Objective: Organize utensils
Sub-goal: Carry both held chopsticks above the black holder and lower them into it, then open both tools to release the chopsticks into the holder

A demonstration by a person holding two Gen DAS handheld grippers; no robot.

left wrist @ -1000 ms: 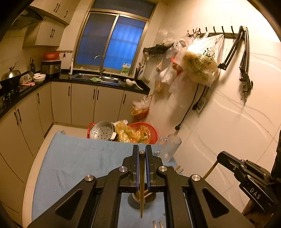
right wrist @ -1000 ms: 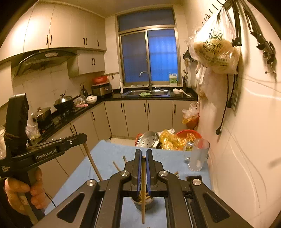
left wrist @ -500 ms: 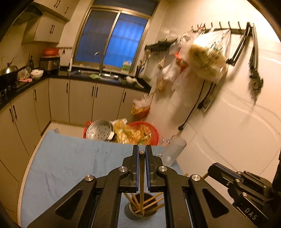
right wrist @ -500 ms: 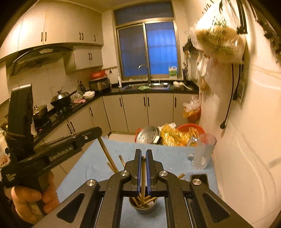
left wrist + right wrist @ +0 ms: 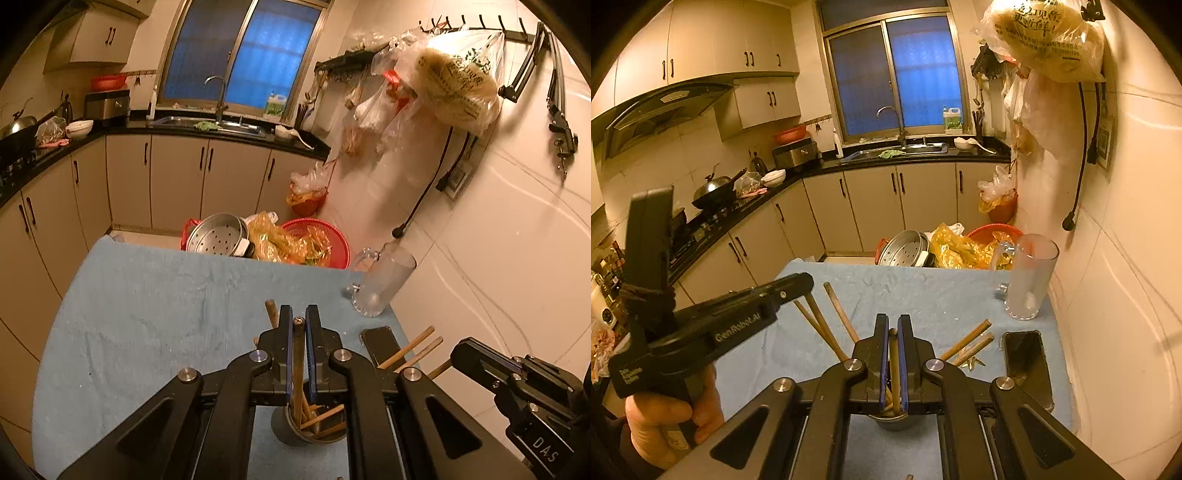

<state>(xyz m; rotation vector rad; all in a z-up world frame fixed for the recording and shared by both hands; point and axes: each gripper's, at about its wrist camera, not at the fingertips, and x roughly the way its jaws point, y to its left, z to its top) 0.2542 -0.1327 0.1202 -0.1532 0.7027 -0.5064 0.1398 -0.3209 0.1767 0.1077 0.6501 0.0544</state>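
Observation:
A small metal cup (image 5: 310, 432) stands on the blue cloth (image 5: 147, 317) and holds several wooden chopsticks (image 5: 406, 350) leaning outward. My left gripper (image 5: 297, 321) is shut on one upright chopstick (image 5: 297, 369) whose lower end is inside the cup. My right gripper (image 5: 893, 328) is shut on another chopstick (image 5: 894, 369), its lower end also in the cup (image 5: 892, 419). Each gripper hangs directly above the cup. The left gripper's body (image 5: 713, 328) shows at left in the right wrist view; the right gripper's body (image 5: 524, 387) shows at right in the left wrist view.
A glass mug (image 5: 380, 280) stands at the table's far right corner, by the wall. A dark phone (image 5: 1027, 365) lies on the cloth right of the cup. Beyond the far edge sit a steamer pot (image 5: 218, 236) and a red basket (image 5: 325, 247).
Both grippers have come lower toward the cup and tilted down, so the cup and its chopsticks show more. Both held chopsticks now reach into the cup.

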